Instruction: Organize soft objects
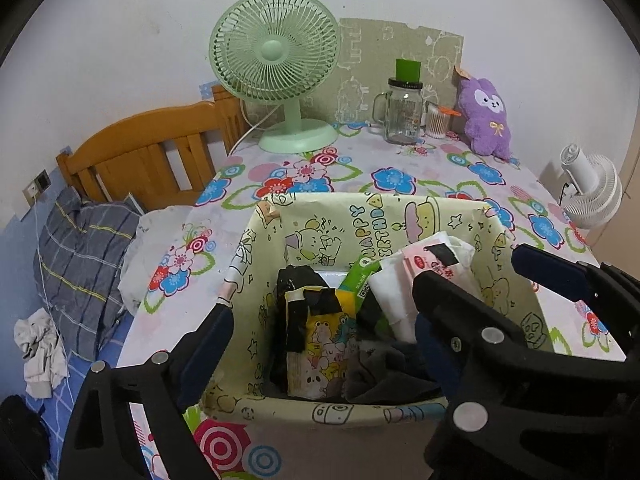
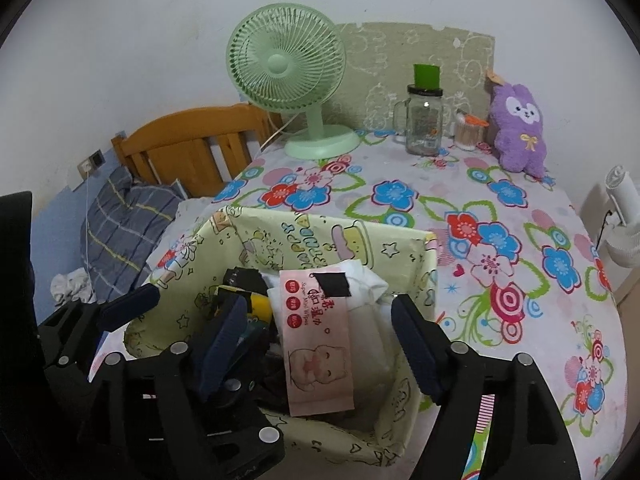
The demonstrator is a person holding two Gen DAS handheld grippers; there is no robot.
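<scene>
Left gripper: fingers spread wide, holding nothing, straddling the left wall of the box.
Yellow cartoon pack: upright inside, taped black, just beside the left finger.
Wet-wipes pack: pink, long axis running away from the camera, leaning on white packs.
Right gripper: released, its fingers either side of the wipes.
Purple plush rabbit: loose at the table's far right; right hand looks nearer.

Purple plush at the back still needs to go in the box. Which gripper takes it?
Right, probably. The purple plush sits far right; the right gripper is open on that side.
</scene>
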